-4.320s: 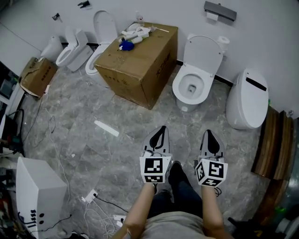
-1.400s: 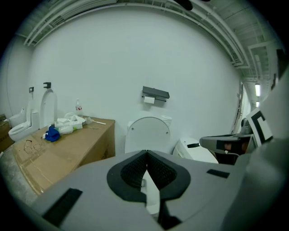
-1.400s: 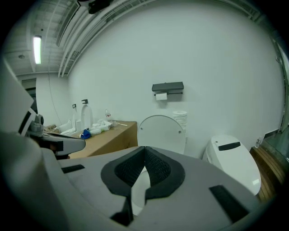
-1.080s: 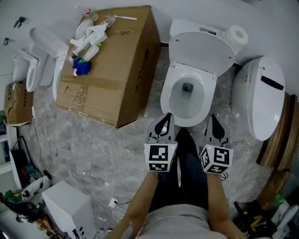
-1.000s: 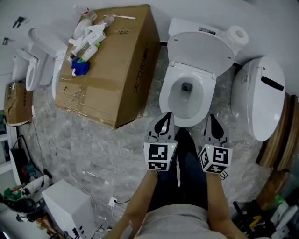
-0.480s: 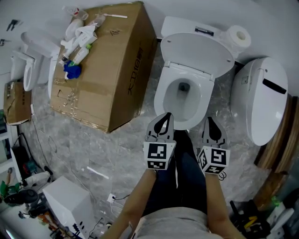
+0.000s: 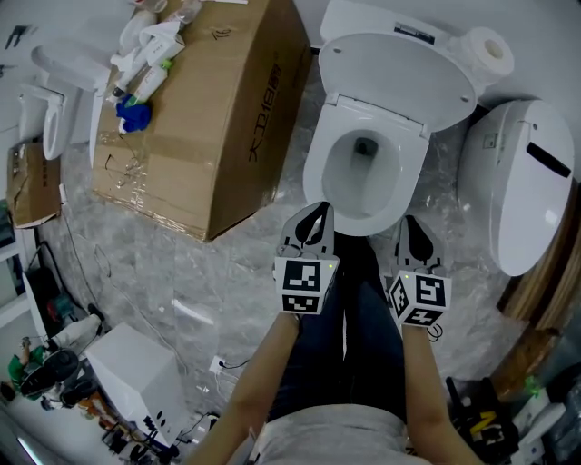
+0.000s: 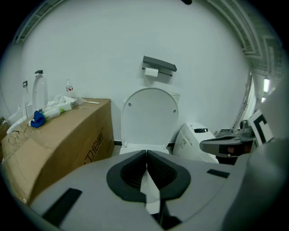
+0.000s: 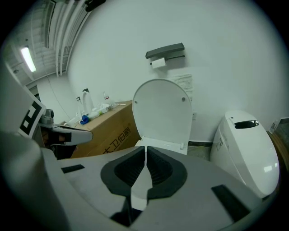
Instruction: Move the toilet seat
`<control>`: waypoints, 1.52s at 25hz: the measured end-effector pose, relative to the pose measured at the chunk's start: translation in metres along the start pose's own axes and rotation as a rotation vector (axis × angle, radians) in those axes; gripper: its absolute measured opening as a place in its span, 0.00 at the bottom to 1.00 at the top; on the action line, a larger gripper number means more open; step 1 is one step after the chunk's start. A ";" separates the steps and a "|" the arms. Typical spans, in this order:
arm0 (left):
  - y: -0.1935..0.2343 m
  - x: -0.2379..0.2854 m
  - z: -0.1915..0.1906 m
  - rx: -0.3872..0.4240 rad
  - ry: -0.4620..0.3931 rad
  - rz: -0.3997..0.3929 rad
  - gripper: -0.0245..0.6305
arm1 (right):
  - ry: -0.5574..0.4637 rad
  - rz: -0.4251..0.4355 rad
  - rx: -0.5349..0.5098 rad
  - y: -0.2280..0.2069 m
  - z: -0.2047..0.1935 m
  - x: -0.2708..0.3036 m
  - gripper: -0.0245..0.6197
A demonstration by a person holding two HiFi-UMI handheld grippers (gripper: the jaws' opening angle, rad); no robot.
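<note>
Grey and clenched with nothing between the jaws, the left gripper (image 7: 315,213) and the right gripper (image 7: 411,225) hang side by side just short of the toilet bowl's (image 7: 363,173) front rim, touching nothing. Beyond them the toilet seat (image 7: 397,77) stands raised, leaning back at the tank (image 7: 363,20), with a cardboard box (image 7: 200,118) to the left. By my reading the task is not yet begun: reaching, gripping and moving the seat all remain.
</note>
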State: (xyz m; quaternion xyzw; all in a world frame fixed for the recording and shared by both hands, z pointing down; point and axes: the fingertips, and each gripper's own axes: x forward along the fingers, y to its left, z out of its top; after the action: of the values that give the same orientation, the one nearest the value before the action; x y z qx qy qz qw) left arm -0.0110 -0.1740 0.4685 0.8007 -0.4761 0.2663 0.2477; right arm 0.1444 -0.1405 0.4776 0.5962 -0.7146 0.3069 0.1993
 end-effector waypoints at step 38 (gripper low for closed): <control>0.076 0.124 -0.261 -0.199 0.449 -0.164 0.32 | 0.272 0.022 0.374 -0.058 -0.244 0.112 0.38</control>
State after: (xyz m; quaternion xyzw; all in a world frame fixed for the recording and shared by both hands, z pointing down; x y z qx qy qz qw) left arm -0.0791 -0.1146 0.7537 0.7289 -0.3667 0.3683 0.4456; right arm 0.1580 -0.0632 0.7415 0.5681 -0.6184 0.5135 0.1764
